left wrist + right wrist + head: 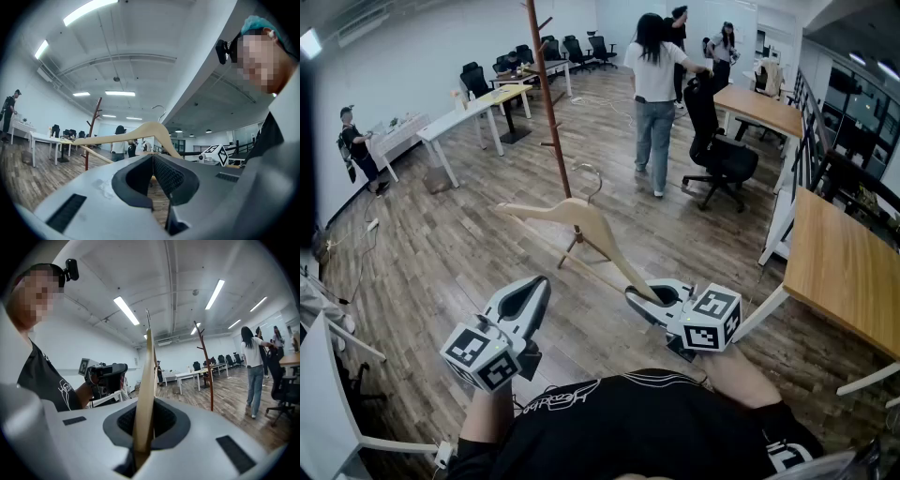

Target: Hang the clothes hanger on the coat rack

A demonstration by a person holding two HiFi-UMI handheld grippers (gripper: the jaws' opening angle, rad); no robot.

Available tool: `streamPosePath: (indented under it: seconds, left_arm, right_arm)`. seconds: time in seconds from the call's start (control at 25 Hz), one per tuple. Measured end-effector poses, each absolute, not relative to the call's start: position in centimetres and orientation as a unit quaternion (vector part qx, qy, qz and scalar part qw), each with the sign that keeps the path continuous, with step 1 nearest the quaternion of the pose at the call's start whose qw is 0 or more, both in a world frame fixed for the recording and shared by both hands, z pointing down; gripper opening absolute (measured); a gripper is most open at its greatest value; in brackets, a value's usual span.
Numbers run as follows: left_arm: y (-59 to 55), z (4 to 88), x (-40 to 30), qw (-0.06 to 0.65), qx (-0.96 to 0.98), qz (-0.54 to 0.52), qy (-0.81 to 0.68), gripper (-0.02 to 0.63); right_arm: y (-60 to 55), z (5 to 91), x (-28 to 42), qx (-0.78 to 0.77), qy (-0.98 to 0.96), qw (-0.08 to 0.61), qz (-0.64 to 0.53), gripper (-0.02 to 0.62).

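A pale wooden clothes hanger (572,214) with a metal hook (592,176) hangs in the air in front of me. My right gripper (637,296) is shut on its right arm end; in the right gripper view the wood (147,376) runs up between the jaws. The left gripper (536,284) is held to the hanger's left, apart from it, its jaws shut with nothing between them (153,157). Beyond the hanger stands the coat rack (546,89), a thin red-brown pole with short pegs, also seen as the coat rack (206,362) in the right gripper view.
People (656,84) stand beyond the rack beside a black office chair (722,155). A wooden table (844,272) is close on my right. White tables (469,117) and another person (352,141) are at the left. Wooden floor lies between me and the rack.
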State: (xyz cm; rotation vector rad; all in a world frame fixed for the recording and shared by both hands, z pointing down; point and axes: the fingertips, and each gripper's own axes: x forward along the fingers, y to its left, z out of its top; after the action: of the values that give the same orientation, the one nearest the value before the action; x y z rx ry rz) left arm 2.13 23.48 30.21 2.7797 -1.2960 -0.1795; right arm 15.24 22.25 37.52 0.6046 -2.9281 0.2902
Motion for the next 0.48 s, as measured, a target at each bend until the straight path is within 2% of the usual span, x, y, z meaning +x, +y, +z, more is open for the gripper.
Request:
streamPosePath:
  seconds: [0.48]
  left_arm:
    - [24.6,30.4,6.7,0.032,0.902,-0.061,-0.427,0.009]
  right_arm:
    - [23.3,37.9,19.9,0.197,-0.973,0.066,0.102,0.041]
